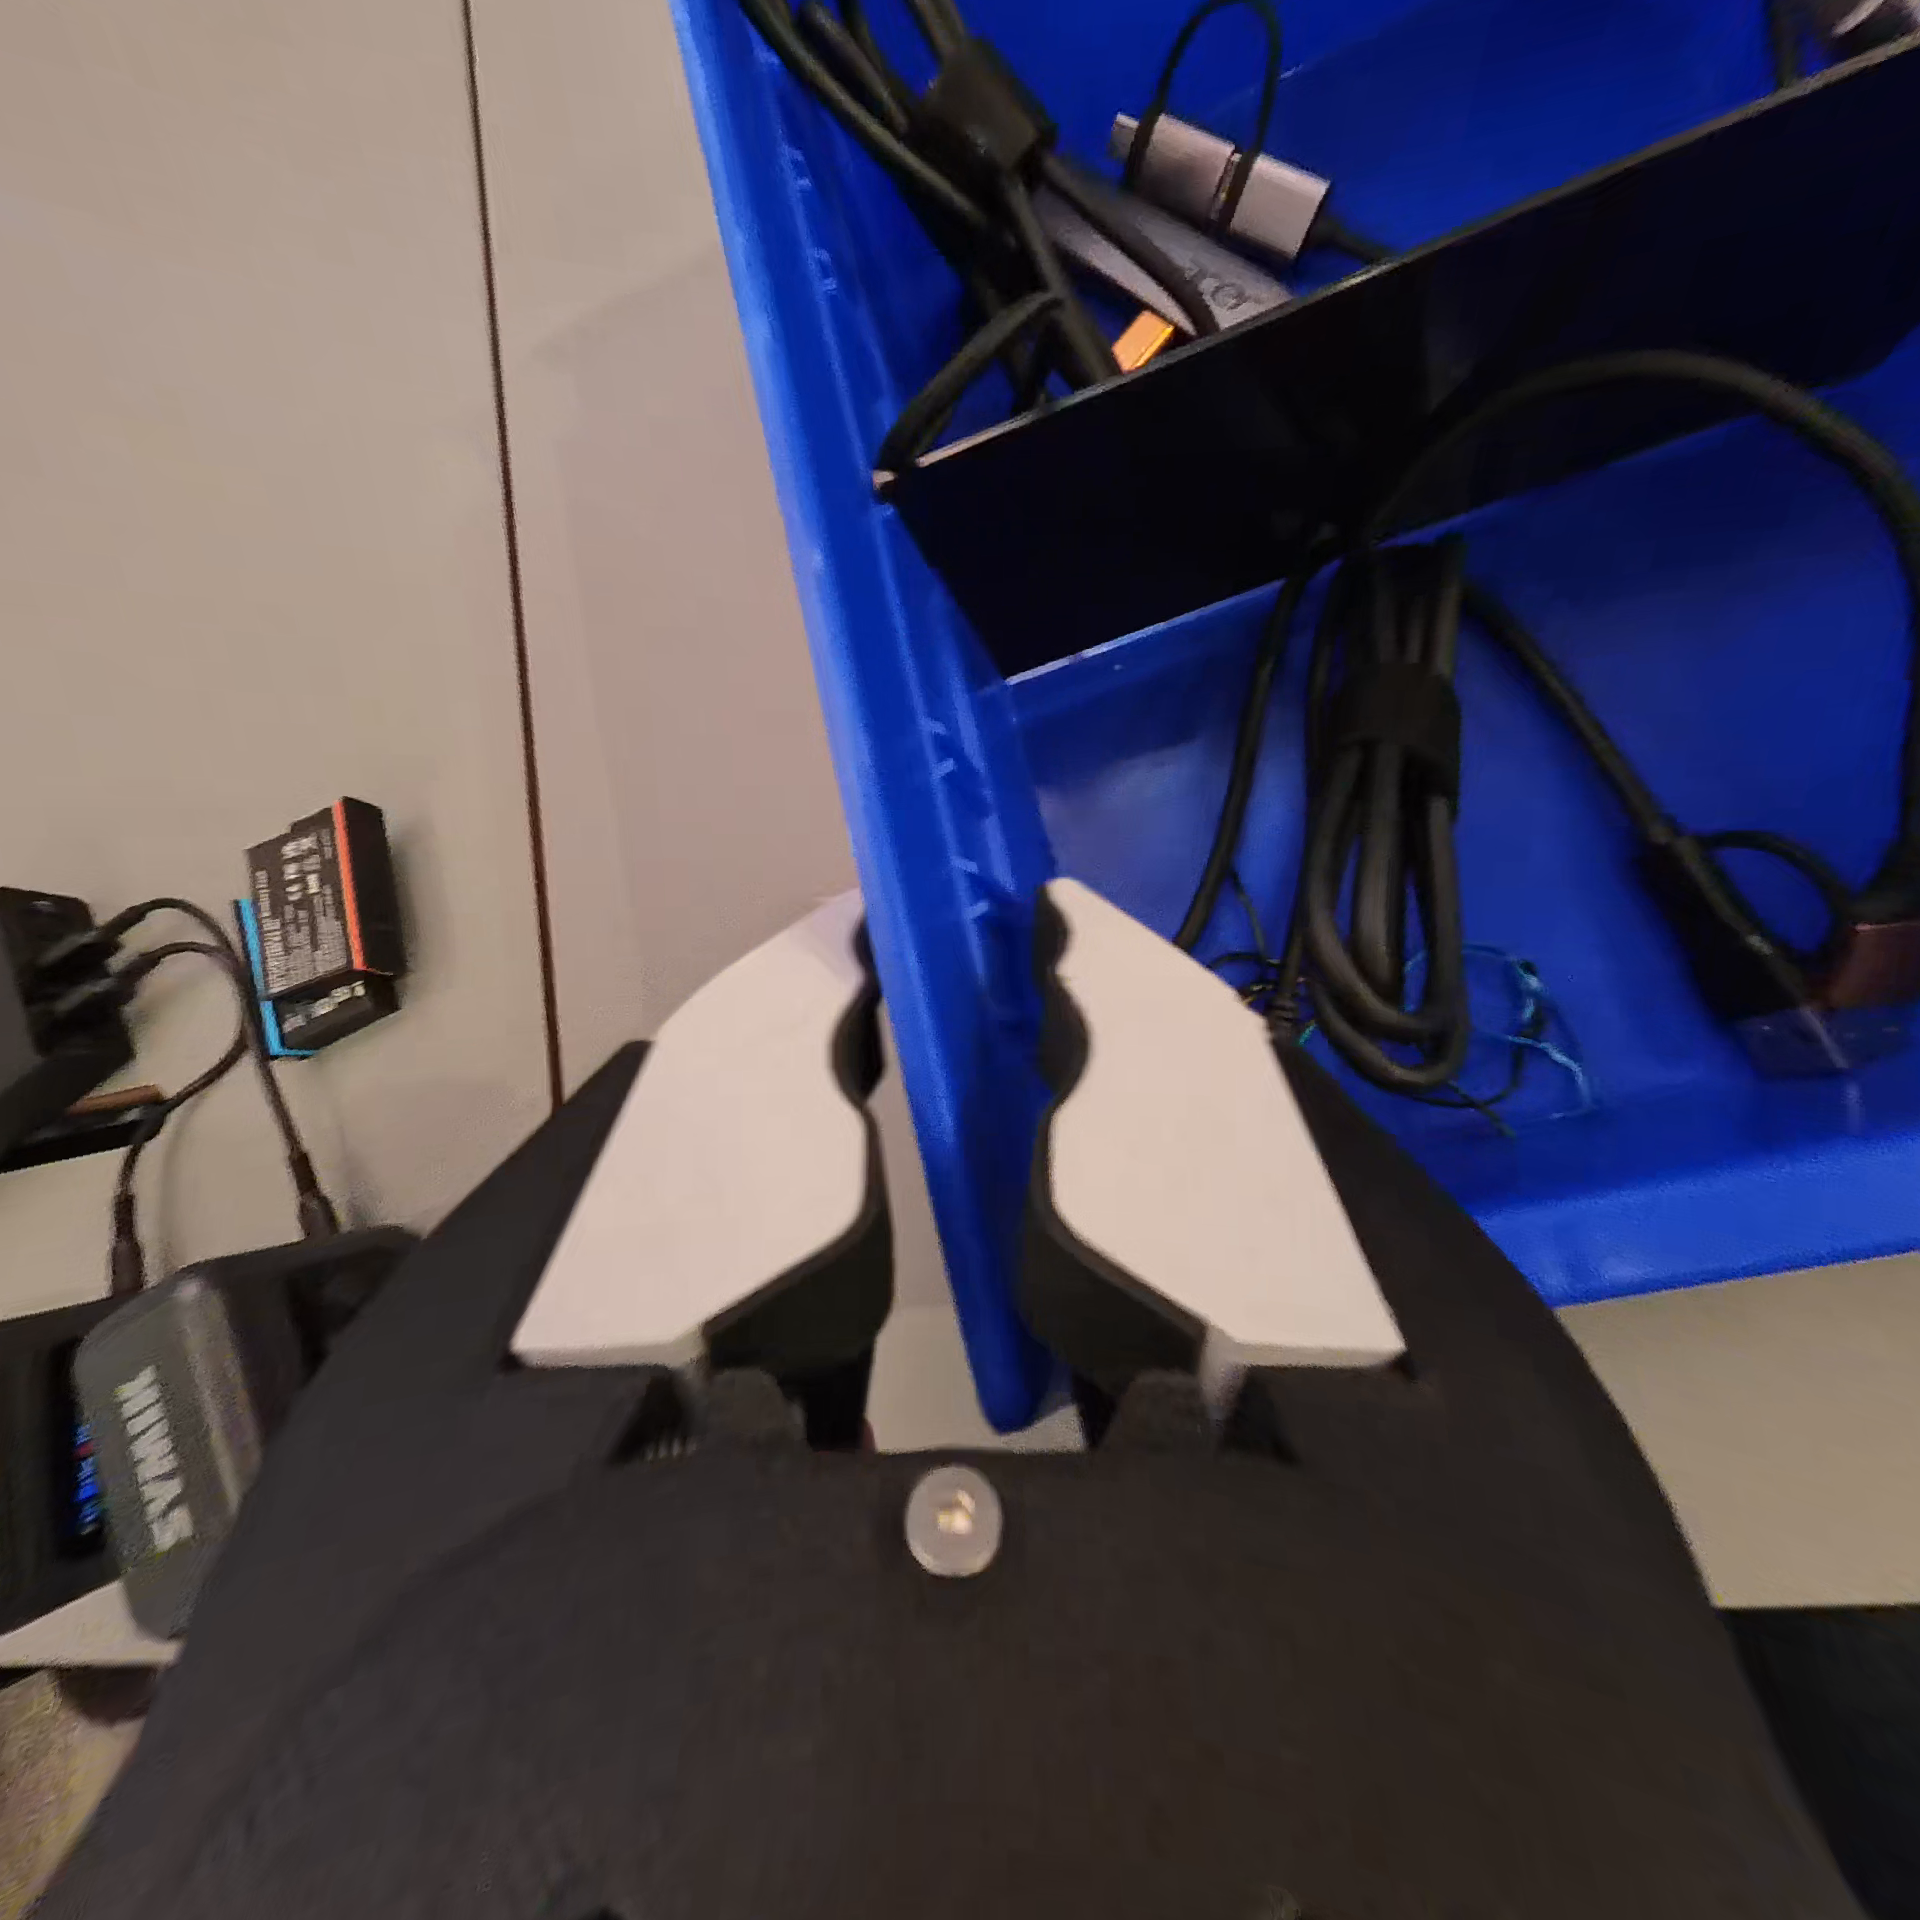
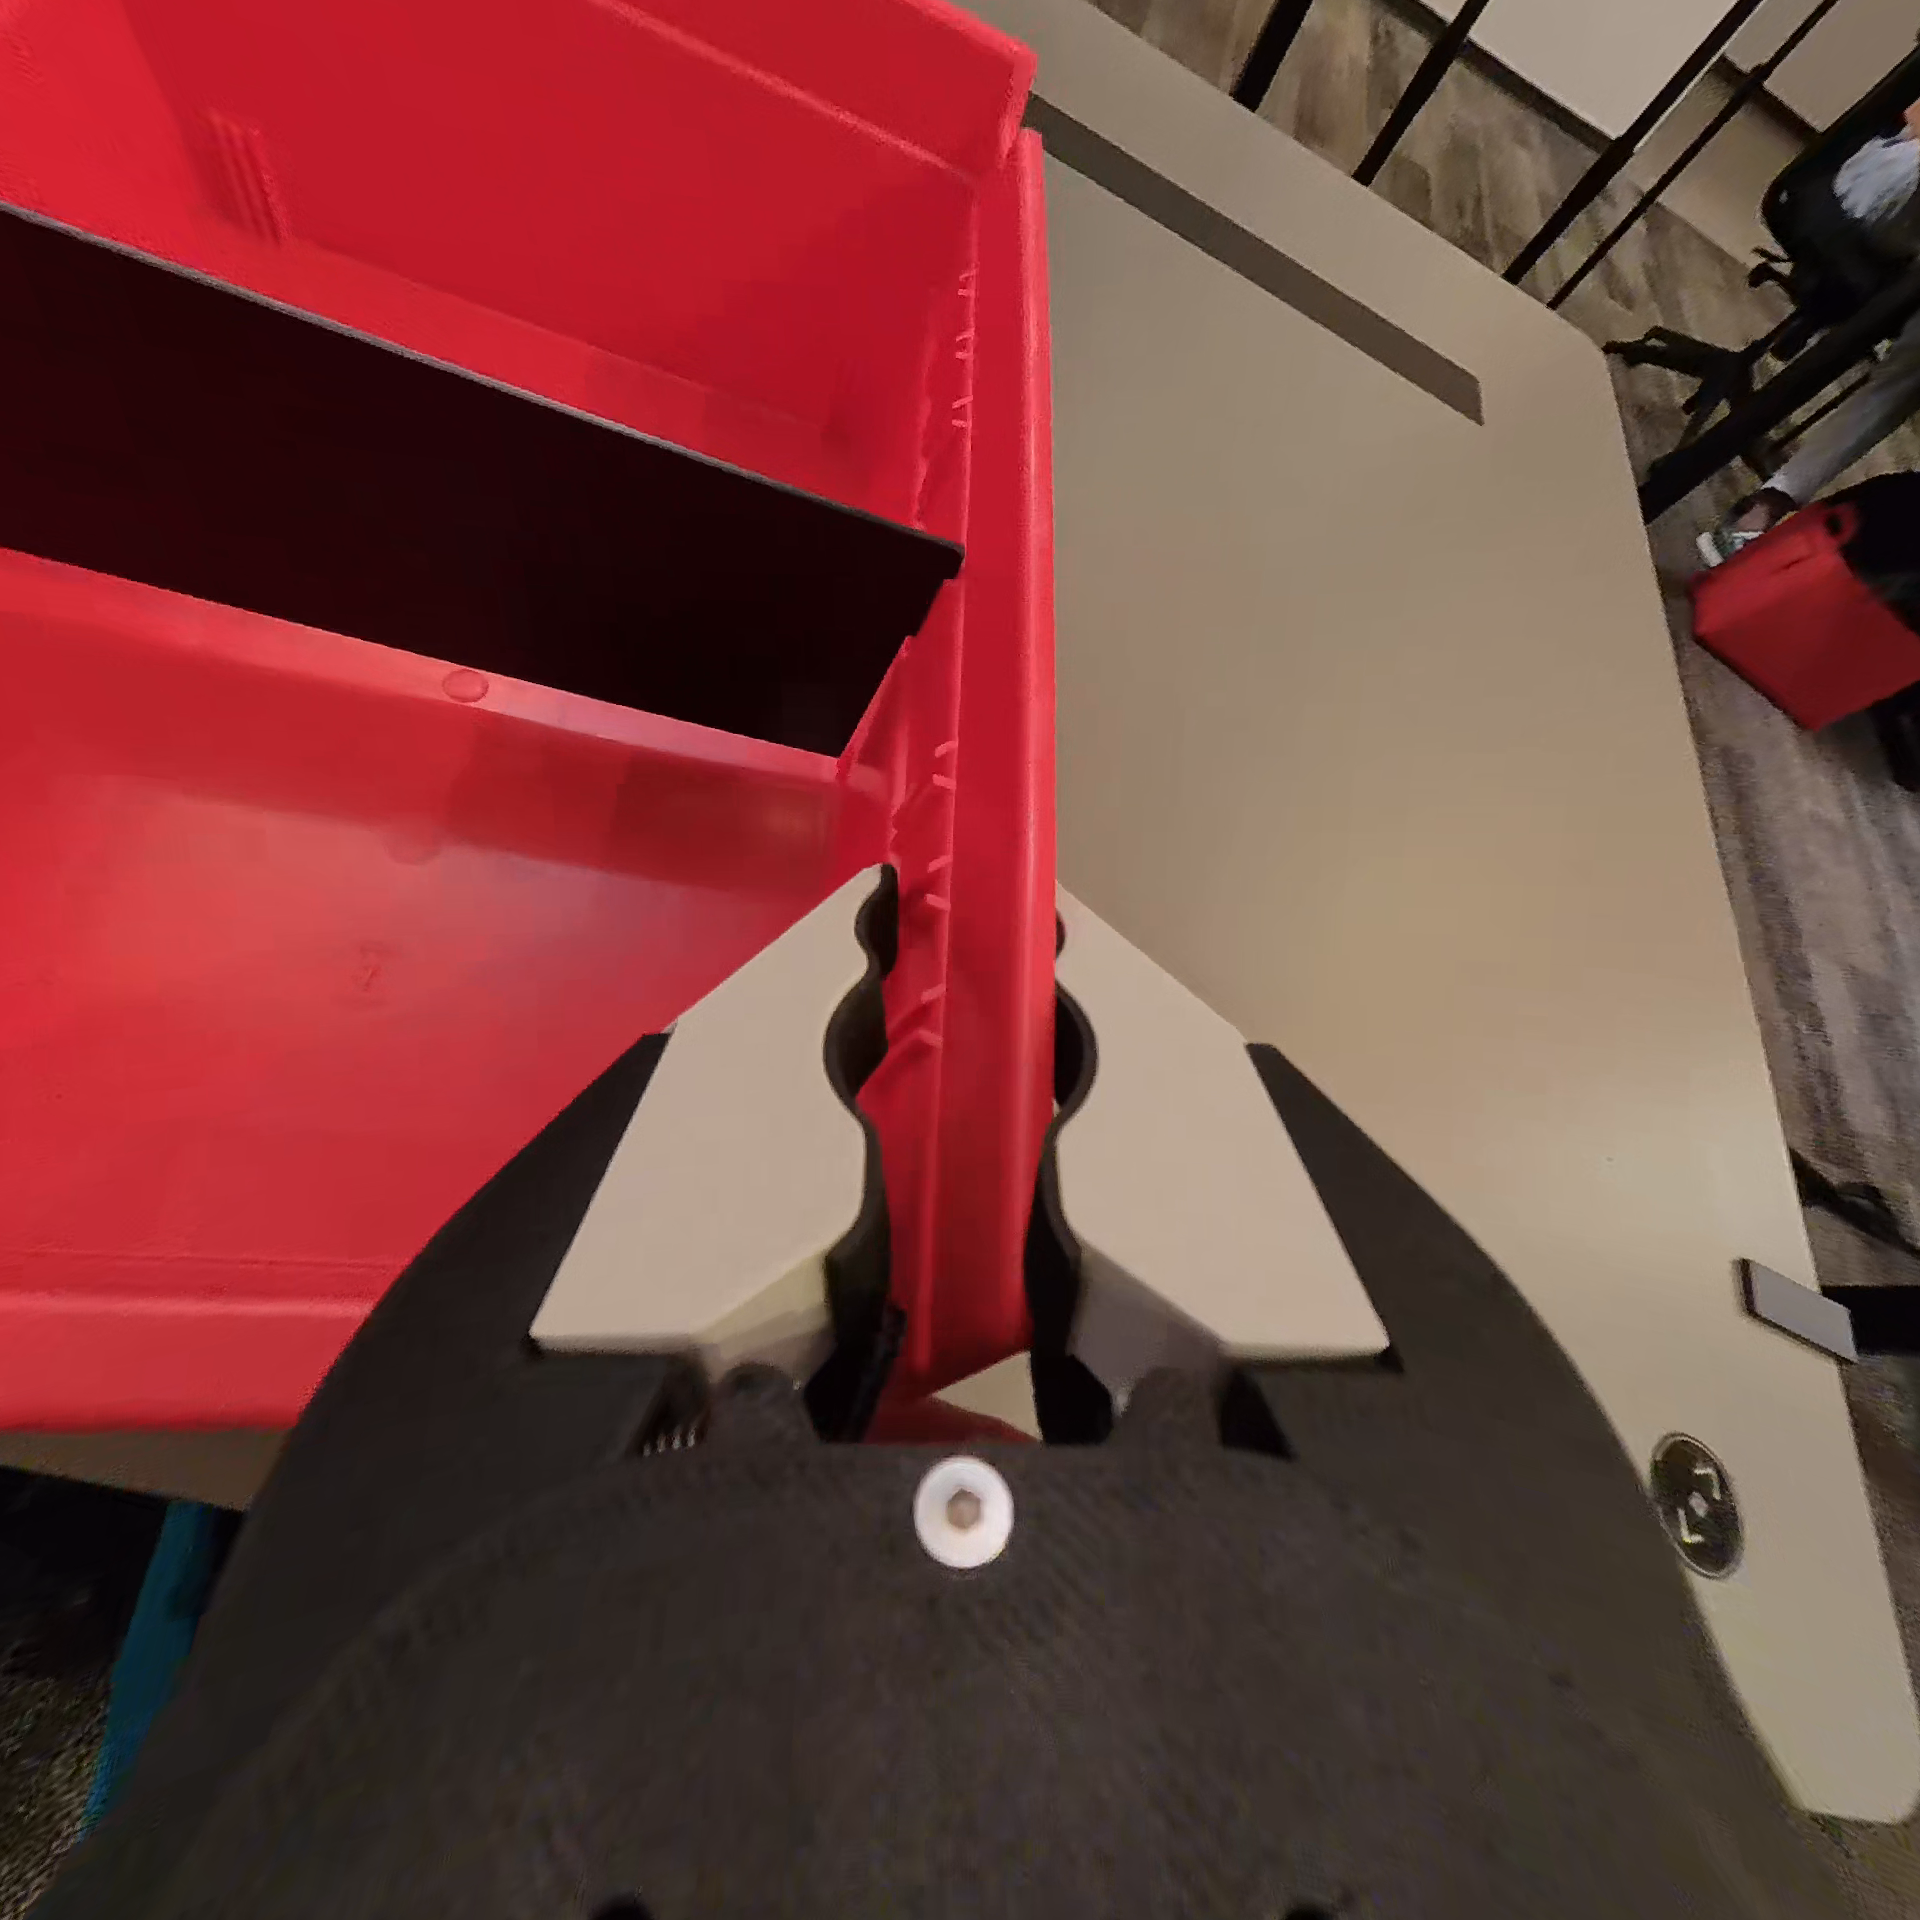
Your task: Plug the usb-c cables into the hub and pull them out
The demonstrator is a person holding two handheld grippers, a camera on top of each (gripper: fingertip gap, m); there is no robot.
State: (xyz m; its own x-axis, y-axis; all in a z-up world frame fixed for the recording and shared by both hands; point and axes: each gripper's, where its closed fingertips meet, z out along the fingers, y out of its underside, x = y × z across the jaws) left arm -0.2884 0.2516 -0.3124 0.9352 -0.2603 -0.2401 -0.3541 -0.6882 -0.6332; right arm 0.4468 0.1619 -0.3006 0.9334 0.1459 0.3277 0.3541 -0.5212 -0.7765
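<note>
Left tongs [image 1: 956, 935] clamp blue bin [image 1: 821, 312] wall, cables [image 1: 1371, 831] inside; right tongs [image 2: 971, 914] clamp red bin [image 2: 997, 520].

My left black-and-white two-finger gripper [image 1: 956, 935] has its jaws clamped on a blue plastic bin wall [image 1: 925, 831], while my matching right gripper [image 2: 971, 914] pinches a red plastic bin wall [image 2: 987, 727].

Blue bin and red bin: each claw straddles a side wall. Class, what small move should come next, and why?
Probably release the left claw from the blue bin wall and reach for the bundled black cable in the near compartment. The red bin looks empty, so the right claw has nothing there to plug.
</note>
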